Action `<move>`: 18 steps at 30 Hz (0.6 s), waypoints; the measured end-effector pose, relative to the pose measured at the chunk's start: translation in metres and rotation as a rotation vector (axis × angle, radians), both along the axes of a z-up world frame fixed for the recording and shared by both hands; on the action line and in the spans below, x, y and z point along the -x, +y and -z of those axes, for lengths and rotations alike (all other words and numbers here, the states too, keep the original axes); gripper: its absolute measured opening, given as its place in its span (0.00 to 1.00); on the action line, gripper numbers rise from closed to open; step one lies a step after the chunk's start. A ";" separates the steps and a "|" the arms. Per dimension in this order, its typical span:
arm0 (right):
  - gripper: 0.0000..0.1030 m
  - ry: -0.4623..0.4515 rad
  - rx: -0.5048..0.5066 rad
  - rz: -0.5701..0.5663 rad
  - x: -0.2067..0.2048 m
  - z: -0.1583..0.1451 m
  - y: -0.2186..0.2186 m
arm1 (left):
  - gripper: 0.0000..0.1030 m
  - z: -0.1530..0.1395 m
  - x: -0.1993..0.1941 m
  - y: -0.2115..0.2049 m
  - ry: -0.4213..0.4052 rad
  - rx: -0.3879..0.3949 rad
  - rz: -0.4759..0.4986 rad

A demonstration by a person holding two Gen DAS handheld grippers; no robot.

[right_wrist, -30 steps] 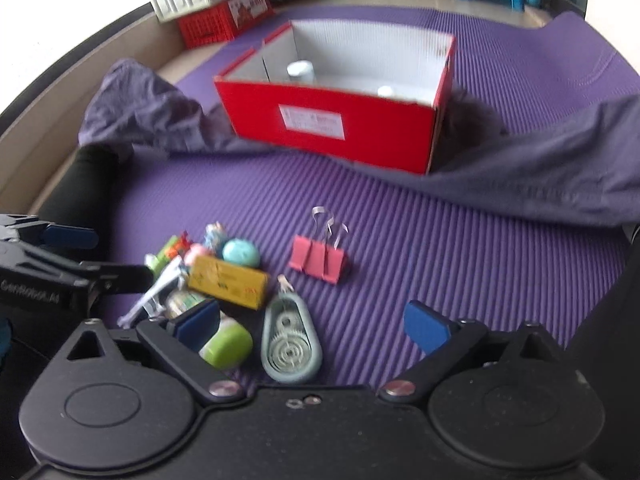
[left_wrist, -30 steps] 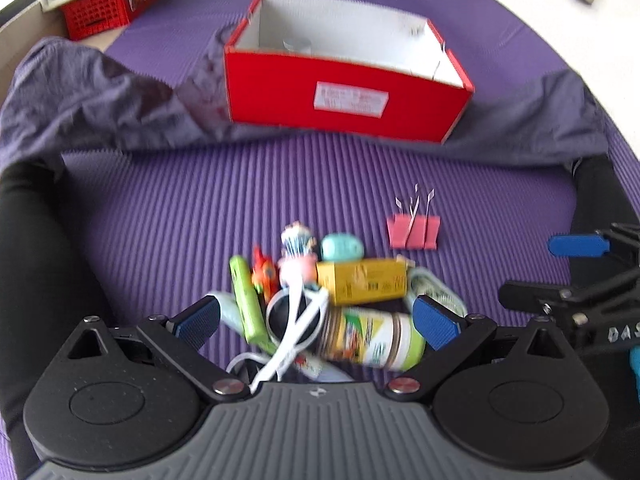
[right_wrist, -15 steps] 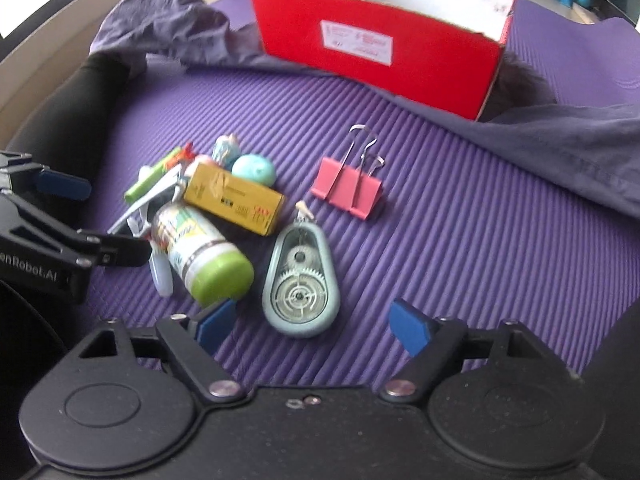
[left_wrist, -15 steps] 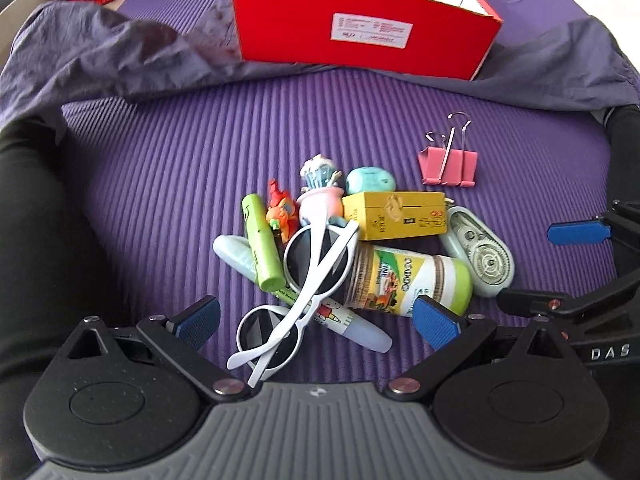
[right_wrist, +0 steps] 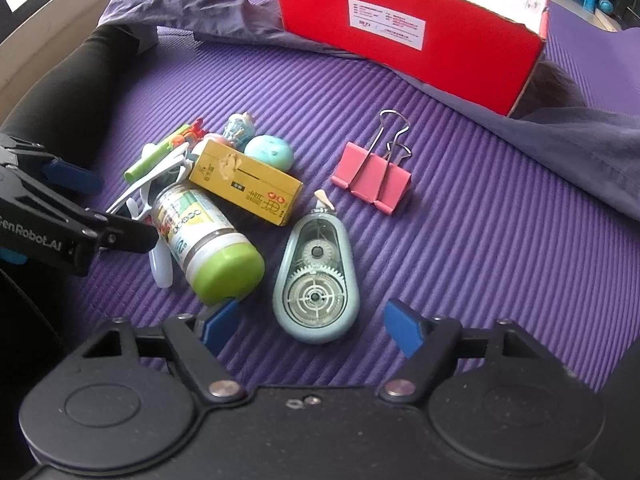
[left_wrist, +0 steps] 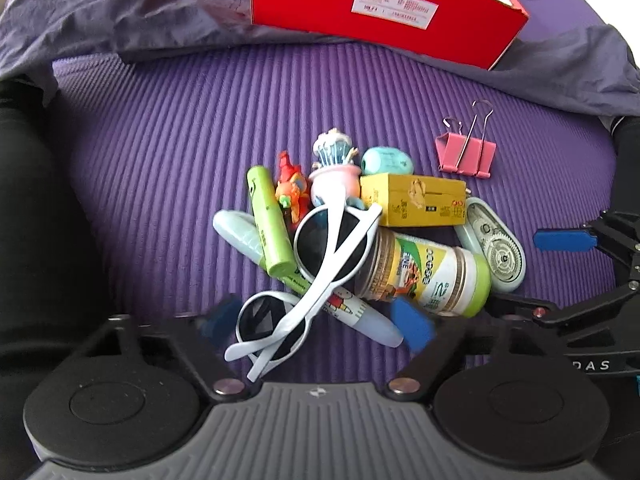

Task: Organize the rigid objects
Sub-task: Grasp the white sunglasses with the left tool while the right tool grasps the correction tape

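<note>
My left claw (left_wrist: 316,322) is closing around the light, springy white sunglasses (left_wrist: 316,276) at lower centre, best pinched at the bridge, while my right claw (right_wrist: 310,326) closes empty over the hard, slick correction-tape dispenser (right_wrist: 316,276).

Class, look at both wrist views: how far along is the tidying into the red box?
Done: nothing visibly. In hand: nothing gripped; left gripper closing around the sunglasses, right gripper closing around the tape dispenser. Left: the whole pile and the clip still lie outside the box.
</note>
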State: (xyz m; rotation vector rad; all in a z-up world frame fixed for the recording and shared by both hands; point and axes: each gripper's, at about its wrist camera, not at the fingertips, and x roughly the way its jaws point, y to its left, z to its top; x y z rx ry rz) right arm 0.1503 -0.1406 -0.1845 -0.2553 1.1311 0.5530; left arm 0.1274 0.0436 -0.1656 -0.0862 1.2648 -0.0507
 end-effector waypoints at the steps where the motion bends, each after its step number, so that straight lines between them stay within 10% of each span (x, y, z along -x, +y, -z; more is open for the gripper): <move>1: 0.76 0.000 0.002 -0.004 -0.001 0.001 0.001 | 0.62 0.002 -0.001 0.001 0.009 0.010 -0.006; 18: 0.58 -0.011 0.039 0.011 -0.009 0.014 0.007 | 0.15 -0.007 0.005 -0.001 -0.046 0.046 -0.003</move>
